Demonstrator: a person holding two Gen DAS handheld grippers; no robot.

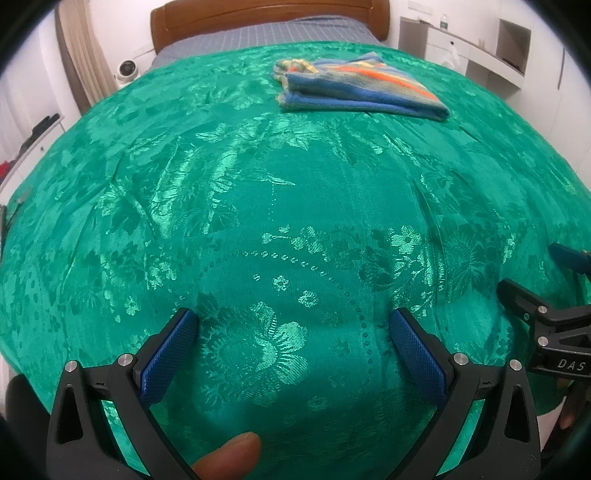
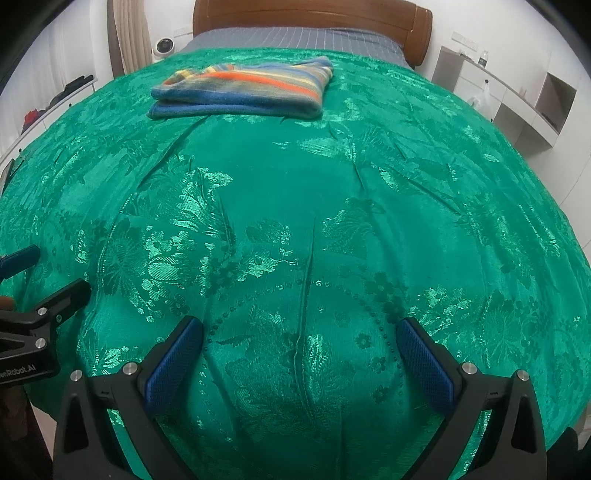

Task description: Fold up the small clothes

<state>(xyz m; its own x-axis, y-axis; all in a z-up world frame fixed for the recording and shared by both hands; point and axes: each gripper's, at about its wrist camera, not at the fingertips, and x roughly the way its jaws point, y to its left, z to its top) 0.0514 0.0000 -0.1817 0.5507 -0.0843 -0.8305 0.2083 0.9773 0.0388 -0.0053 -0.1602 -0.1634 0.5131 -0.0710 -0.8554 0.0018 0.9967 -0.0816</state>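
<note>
A small striped garment [image 1: 354, 86] in blue, orange and yellow lies folded on the far part of the green floral bedspread [image 1: 295, 206]. It also shows in the right wrist view [image 2: 243, 90]. My left gripper [image 1: 293, 325] is open and empty, low over the near part of the bedspread, far from the garment. My right gripper [image 2: 299, 334] is open and empty too, over the near bedspread [image 2: 295, 221]. The right gripper shows at the right edge of the left wrist view [image 1: 546, 295], and the left gripper shows at the left edge of the right wrist view [image 2: 40, 291].
A wooden headboard [image 1: 266, 18] stands at the far end of the bed. White shelving [image 1: 491, 48] lines the right wall. A white round device [image 1: 127, 70] and a curtain [image 1: 77, 51] are at the far left. A thumb [image 1: 229, 458] shows at the bottom.
</note>
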